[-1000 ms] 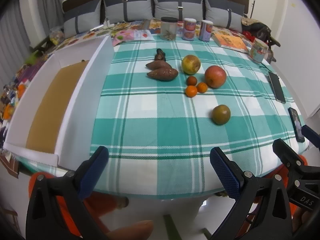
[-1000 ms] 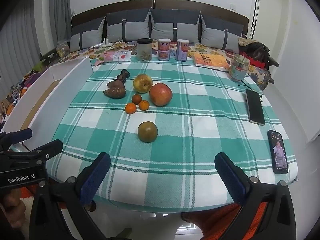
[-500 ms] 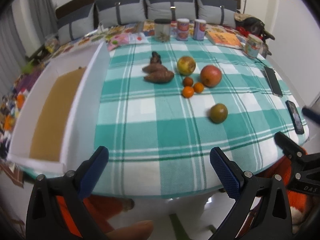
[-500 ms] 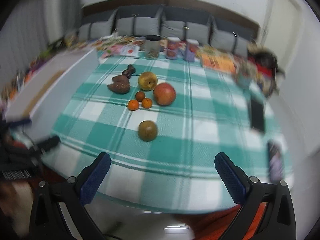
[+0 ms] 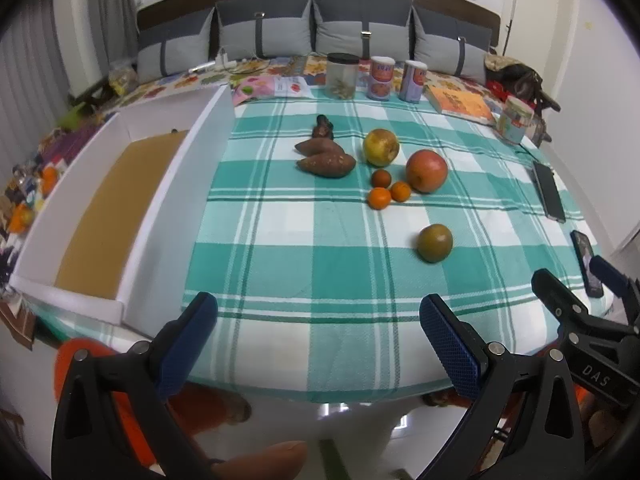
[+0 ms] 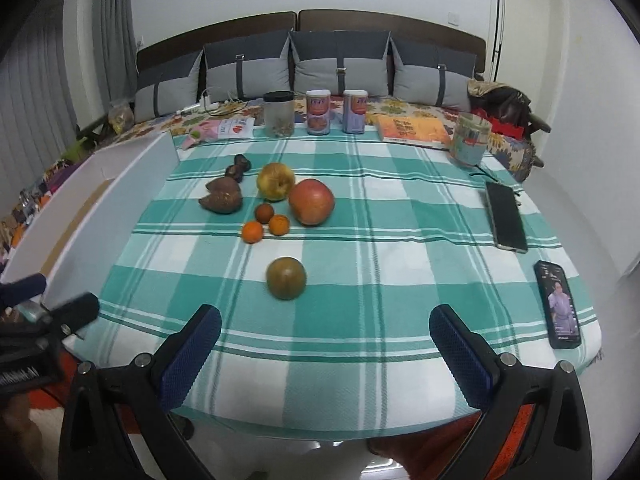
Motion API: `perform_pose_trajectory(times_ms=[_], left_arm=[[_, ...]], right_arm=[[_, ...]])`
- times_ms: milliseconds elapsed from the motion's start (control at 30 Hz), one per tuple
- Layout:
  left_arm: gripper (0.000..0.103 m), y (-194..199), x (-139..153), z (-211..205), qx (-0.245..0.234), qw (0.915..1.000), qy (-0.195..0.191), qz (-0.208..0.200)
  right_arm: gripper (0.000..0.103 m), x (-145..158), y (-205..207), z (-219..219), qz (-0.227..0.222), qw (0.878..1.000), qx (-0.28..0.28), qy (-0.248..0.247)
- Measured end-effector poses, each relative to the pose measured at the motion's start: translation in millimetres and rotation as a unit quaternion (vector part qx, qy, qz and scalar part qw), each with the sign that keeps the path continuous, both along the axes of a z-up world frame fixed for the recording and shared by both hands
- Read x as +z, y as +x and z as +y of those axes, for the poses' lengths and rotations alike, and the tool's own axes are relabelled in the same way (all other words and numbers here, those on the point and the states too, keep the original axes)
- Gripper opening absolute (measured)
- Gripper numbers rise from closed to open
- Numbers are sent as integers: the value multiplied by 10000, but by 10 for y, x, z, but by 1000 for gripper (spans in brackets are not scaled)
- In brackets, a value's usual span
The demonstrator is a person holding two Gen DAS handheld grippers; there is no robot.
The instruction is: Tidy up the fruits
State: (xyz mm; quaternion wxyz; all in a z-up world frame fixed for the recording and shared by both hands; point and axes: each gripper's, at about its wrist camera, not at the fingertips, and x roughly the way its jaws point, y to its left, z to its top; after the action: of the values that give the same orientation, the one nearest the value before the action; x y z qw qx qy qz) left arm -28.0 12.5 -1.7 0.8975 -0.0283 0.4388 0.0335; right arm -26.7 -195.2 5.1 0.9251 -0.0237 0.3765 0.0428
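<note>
A: How far along is the fruit sorting?

B: Not begun, I'd judge. The round green-brown fruit [image 6: 286,278] lies alone; oranges, apples and sweet potatoes cluster at its 12 o'clock on the checked tabletop [image 6: 400,264].

A: The white cardboard box [image 5: 100,200]?

B: At 9 o'clock, holding no fruit. Left claw [image 5: 318,340] and right claw [image 6: 325,354] both spread, empty.

In the right wrist view the left gripper [image 6: 44,300] is motion-blurred and cut off by the left edge. The can [image 6: 319,113] labels at the table's far edge are too small to read. The white box [image 6: 86,216] runs past the left edge
</note>
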Motion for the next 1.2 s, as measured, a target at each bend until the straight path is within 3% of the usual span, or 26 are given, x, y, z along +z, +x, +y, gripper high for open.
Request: perform_pose_trajectory(times_ms=[333,1200], left_arm=[[102,-1,-56,-57,54,9998,177,76],[102,23,-134,36,194,9996,46,205]], right_arm=[[103,-28,-40,42,-58,9999,92,76],[103,-98,-27,95,28,9999,168,-13]])
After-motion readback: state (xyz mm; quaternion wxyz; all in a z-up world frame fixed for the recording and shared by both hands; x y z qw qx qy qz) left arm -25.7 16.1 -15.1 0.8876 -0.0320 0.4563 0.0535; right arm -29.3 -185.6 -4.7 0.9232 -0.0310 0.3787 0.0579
